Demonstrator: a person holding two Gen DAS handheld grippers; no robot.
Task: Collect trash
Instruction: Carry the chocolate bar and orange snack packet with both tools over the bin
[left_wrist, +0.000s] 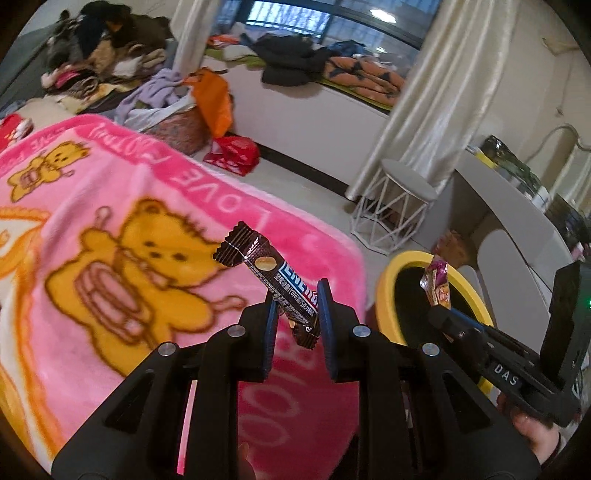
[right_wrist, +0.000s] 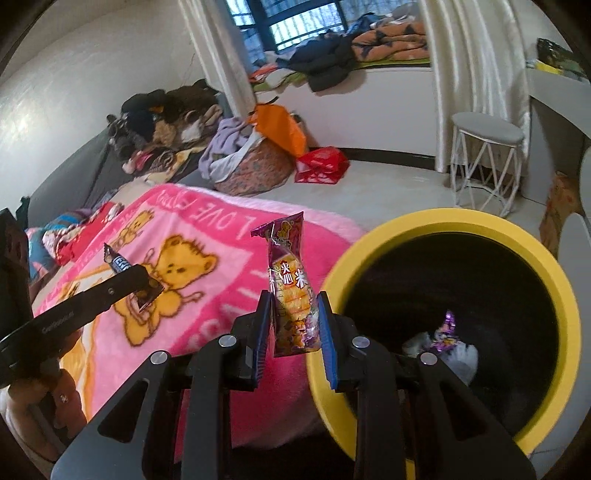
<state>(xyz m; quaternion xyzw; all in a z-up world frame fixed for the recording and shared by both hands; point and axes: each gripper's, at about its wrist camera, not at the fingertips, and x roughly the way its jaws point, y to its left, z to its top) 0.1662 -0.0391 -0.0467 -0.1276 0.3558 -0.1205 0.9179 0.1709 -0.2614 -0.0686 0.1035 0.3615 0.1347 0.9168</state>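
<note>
Currently, left tool (left_wrist: 295, 310) grips a chocolate bar wrapper (left_wrist: 275, 275); right tool (right_wrist: 293, 323) grips a snack packet (right_wrist: 290, 291). Yellow bin (right_wrist: 565, 295), right of frame, holds some trash; both remain undeposited.

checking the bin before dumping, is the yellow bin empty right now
No, the right wrist view shows a purple wrapper and pale crumpled trash already lying inside the yellow bin.

"LOVE" on blanket (left_wrist: 110, 192), "DAS" on right hand-held gripper (left_wrist: 437, 314)
</note>
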